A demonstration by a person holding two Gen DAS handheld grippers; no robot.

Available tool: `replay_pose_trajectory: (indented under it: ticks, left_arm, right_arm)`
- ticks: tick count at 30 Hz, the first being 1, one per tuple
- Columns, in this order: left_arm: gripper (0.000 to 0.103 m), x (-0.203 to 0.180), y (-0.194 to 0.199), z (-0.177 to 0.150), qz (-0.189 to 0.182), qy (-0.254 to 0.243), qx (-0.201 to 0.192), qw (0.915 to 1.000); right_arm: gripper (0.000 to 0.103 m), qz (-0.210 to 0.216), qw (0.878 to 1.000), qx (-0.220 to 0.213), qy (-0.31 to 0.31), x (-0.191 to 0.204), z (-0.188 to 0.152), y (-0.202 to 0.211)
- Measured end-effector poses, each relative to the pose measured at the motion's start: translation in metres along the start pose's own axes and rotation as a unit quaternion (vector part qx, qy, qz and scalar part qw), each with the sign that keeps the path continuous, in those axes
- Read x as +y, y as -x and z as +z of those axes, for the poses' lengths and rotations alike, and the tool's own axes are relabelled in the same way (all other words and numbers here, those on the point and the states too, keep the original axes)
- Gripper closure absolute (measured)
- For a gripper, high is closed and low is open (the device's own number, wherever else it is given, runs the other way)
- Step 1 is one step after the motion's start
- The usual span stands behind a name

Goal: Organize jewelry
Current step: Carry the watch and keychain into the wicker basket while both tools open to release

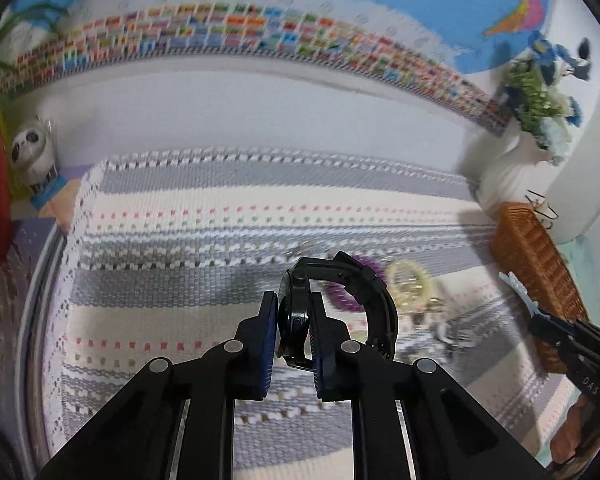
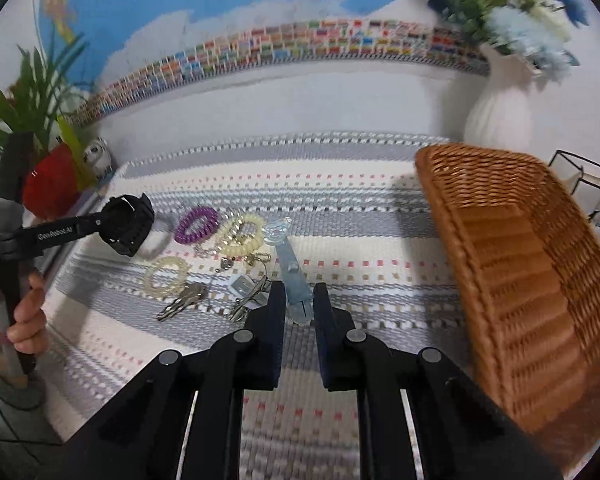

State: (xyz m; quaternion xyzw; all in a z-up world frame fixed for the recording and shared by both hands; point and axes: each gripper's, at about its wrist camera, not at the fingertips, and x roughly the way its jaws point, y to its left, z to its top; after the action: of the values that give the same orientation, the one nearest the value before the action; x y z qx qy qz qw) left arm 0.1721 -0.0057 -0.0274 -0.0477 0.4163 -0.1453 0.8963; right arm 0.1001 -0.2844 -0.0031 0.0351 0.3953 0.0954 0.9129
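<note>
In the left wrist view, a wicker basket [image 1: 536,276] is seen at the far right edge of the woven striped mat [image 1: 220,216]; its interior is not shown from this angle. The left gripper [image 1: 294,322] is closed on a black wristwatch [image 1: 300,312], the case clamped between the two blue pads and the band arching off to the right, lifted clear of the mat. Beyond the band, a purple spiral hair tie [image 1: 346,294] and a cream spiral hair tie [image 1: 410,284] lie on the mat, partly hidden by the watch. The right gripper [image 1: 540,312] is seen at the right edge, with a pale blue piece projecting from its tip. A white vase of blue flowers [image 1: 508,160] stands far right, and a small white figurine [image 1: 34,152] far left.

In the right wrist view, the basket [image 2: 516,280] is tilted on its side at the right, its open interior facing the camera with nothing visible inside. The right gripper [image 2: 299,304] is nearly closed around a translucent blue hair clip [image 2: 290,264], which points away over the mat. To the left lie the purple tie [image 2: 196,225], a cream tie [image 2: 242,234], another cream tie [image 2: 166,275], keys [image 2: 182,300] and small metal pieces [image 2: 248,300]. The left gripper [image 2: 130,226], held by a hand [image 2: 18,308], carries the watch above the mat's left side.
</note>
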Motion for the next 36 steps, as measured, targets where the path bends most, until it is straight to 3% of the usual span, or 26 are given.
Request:
replay_pose_trajectory:
  ticks: [5, 10, 14, 21, 28, 32, 36]
  left_arm:
    - [0.088, -0.036, 0.025, 0.005, -0.02, -0.035, -0.007, 0.9992]
    - [0.088, -0.091, 0.039, 0.018, -0.055, -0.08, -0.007, 0.9953]
    - [0.088, -0.152, 0.025, 0.032, -0.11, -0.117, 0.026, 0.9867]
    - [0.088, -0.259, -0.016, 0.043, -0.161, -0.163, 0.053, 0.972]
    - [0.088, -0.336, -0.095, 0.052, -0.151, -0.17, 0.102, 0.9685]
    - [0.088, -0.347, -0.128, 0.051, -0.151, -0.161, 0.134, 0.9661]
    - [0.088, -0.357, -0.136, 0.046, -0.145, -0.175, 0.142, 0.9635]
  right_arm:
    - [0.087, -0.005, 0.999, -0.033, -0.024, -0.015, -0.003, 0.041]
    - [0.087, -0.036, 0.996, -0.057, -0.051, -0.045, -0.006, 0.081]
    - [0.087, -0.066, 0.992, -0.063, -0.083, -0.085, -0.011, 0.102]
    - [0.087, -0.123, 0.982, -0.038, -0.137, -0.157, -0.029, 0.11]
    - [0.087, -0.153, 0.978, -0.009, -0.139, -0.195, -0.031, 0.1]
    - [0.09, -0.131, 0.98, 0.007, -0.149, -0.207, -0.032, 0.089]
    - [0.09, -0.1, 0.982, 0.025, -0.16, -0.213, -0.042, 0.081]
